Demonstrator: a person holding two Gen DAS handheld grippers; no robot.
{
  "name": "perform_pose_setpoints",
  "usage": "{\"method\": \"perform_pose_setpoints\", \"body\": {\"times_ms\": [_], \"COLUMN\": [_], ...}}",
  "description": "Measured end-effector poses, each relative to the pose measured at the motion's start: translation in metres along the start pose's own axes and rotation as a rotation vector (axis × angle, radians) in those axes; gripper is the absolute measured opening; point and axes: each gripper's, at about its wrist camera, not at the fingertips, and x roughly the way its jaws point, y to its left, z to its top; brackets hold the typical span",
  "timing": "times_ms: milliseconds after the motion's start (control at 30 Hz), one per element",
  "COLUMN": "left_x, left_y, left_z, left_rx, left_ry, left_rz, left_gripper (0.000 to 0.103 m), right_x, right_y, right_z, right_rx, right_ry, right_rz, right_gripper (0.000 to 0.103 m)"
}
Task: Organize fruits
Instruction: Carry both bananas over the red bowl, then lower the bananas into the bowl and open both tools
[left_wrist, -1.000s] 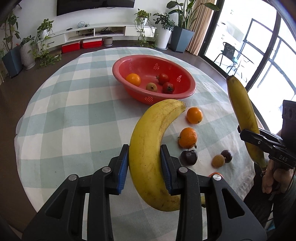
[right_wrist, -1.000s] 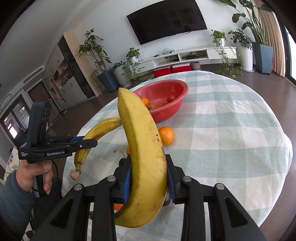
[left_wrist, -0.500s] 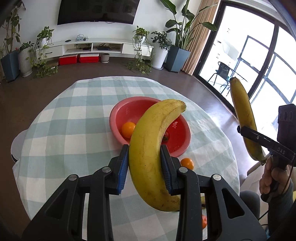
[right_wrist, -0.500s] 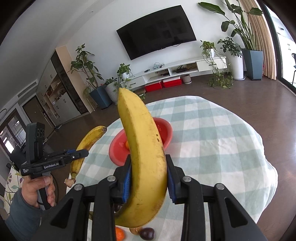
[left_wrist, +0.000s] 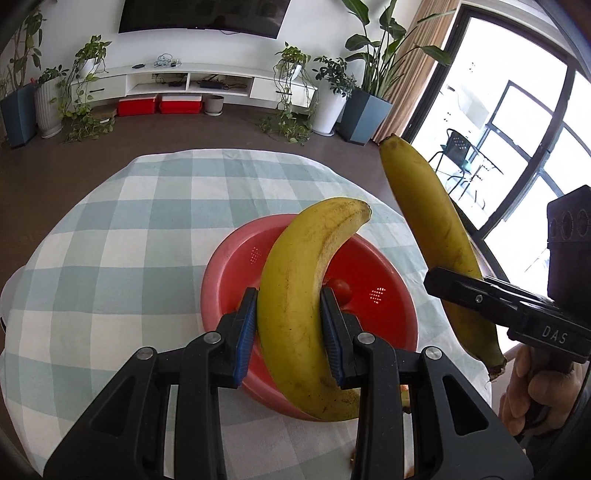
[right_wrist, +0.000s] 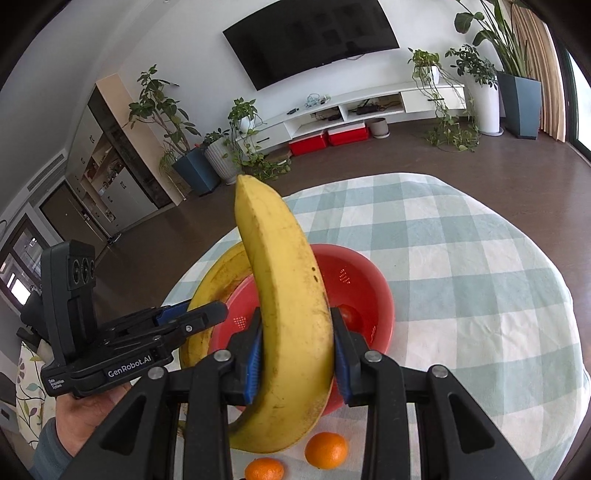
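My left gripper is shut on a yellow banana and holds it high above the red basket. My right gripper is shut on a second banana, also above the red basket. The right gripper's banana shows in the left wrist view at the right. The left gripper's banana shows in the right wrist view at the left. A small red fruit lies in the basket. Two oranges lie on the cloth in front of the basket.
The round table has a green and white checked cloth. Beyond it are a dark floor, potted plants and a white TV shelf. A glass door stands at the right.
Both grippers have risen with their bananas and moved over the red basket. The two bananas have come closer together. The loose fruit on the cloth has dropped below the left wrist view.
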Motion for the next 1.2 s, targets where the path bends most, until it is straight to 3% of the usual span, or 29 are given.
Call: {"method": "perform_pose_setpoints", "body": {"times_ms": [533, 1033, 1200], "left_x": [0.056, 0.059, 0.054], "left_y": [0.006, 0.005, 0.002], "left_z": [-0.015, -0.013, -0.013], "left_rx": [0.017, 0.026, 0.034], "left_ry": [0.047, 0.035, 0.025], "left_rz": [0.035, 0.033, 0.027], "left_gripper": [0.031, 0.035, 0.042], "right_x": [0.046, 0.052, 0.046], "right_y": [-0.010, -0.006, -0.010], "right_z": [-0.015, -0.017, -0.015], "right_rx": [0.035, 0.023, 0.039], "right_ry": [0.098, 0.098, 0.080], "right_rz": [-0.059, -0.078, -0.078], "right_gripper": [0.035, 0.037, 0.037]}}
